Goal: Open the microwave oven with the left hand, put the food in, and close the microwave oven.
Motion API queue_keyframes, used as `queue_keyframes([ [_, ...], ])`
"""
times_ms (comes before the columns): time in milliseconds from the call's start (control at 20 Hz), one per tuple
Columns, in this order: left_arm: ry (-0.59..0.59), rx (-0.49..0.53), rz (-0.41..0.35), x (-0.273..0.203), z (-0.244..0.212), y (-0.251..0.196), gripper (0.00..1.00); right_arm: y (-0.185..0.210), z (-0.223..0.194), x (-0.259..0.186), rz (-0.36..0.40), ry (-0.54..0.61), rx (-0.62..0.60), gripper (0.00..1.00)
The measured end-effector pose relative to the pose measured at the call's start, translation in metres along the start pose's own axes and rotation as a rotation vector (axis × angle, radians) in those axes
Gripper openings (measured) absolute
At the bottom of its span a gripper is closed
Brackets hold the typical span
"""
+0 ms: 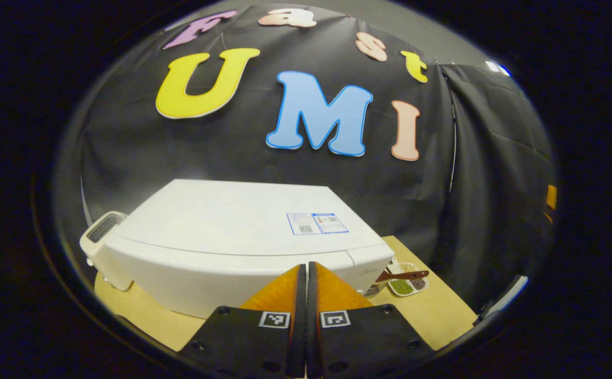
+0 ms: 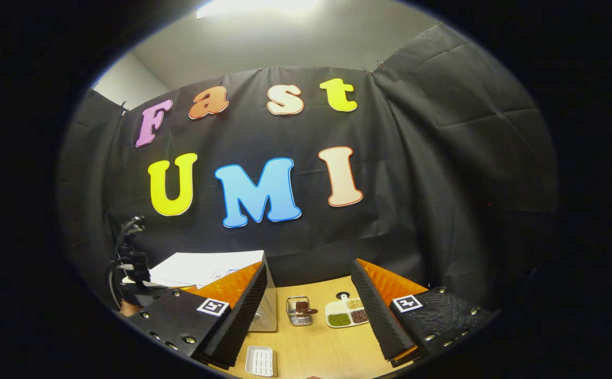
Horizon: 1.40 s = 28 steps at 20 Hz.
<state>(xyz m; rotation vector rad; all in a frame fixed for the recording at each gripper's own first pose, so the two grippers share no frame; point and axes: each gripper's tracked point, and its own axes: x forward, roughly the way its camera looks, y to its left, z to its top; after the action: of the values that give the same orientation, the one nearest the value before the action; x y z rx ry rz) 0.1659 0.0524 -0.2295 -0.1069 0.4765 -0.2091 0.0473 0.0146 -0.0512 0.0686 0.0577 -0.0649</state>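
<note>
The white microwave (image 1: 232, 226) stands on the wooden table, seen from above and in front, with its door closed. My left gripper (image 1: 306, 267) hovers just before its curved front, right of the middle, fingers pressed together with nothing between them. The food is a small white divided dish (image 1: 407, 285) holding green, brown and pale grains, right of the microwave. In the right gripper view the dish (image 2: 347, 312) lies on the table ahead. My right gripper (image 2: 308, 263) is held open above the table and short of the dish. The microwave (image 2: 208, 268) is at its left.
A small metal basket (image 2: 300, 311) with a brown item stands left of the dish. A white ridged tray (image 2: 259, 361) lies near the table's front edge. A brown utensil (image 1: 405, 275) rests by the dish. A black device with cables (image 2: 129, 263) shows at the far left.
</note>
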Motion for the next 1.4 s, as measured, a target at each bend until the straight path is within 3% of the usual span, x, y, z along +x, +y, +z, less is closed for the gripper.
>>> queue_keyframes([
  [150, -0.163, 0.012, 0.038, -0.076, 0.072, 0.011, 0.07, 0.028, 0.012, 0.007, 0.049, -0.018, -0.021, 0.97],
  [350, -0.354, 0.128, 0.103, -0.177, 0.167, 0.034, 0.07, 0.065, 0.042, 0.007, 0.09, -0.049, -0.024, 0.97],
  [450, -0.405, 0.136, 0.121, -0.209, 0.192, 0.045, 1.0, 0.082, 0.056, 0.005, 0.102, -0.068, -0.032, 0.97],
  [500, -0.419, 0.139, 0.124, -0.219, 0.197, 0.047, 0.94, 0.089, 0.06, 0.003, 0.106, -0.076, -0.034, 0.97],
  [750, -0.39, 0.138, 0.099, -0.242, 0.171, 0.051, 0.94, 0.119, 0.068, -0.014, 0.113, -0.101, -0.044, 0.97],
  [1150, -0.389, 0.12, 0.036, -0.251, 0.15, 0.057, 0.98, 0.131, 0.067, -0.033, 0.062, -0.103, -0.074, 0.97],
  [1400, -0.4, 0.109, 0.04, -0.253, 0.143, 0.054, 0.96, 0.138, 0.064, -0.04, 0.079, -0.114, -0.102, 0.97],
])
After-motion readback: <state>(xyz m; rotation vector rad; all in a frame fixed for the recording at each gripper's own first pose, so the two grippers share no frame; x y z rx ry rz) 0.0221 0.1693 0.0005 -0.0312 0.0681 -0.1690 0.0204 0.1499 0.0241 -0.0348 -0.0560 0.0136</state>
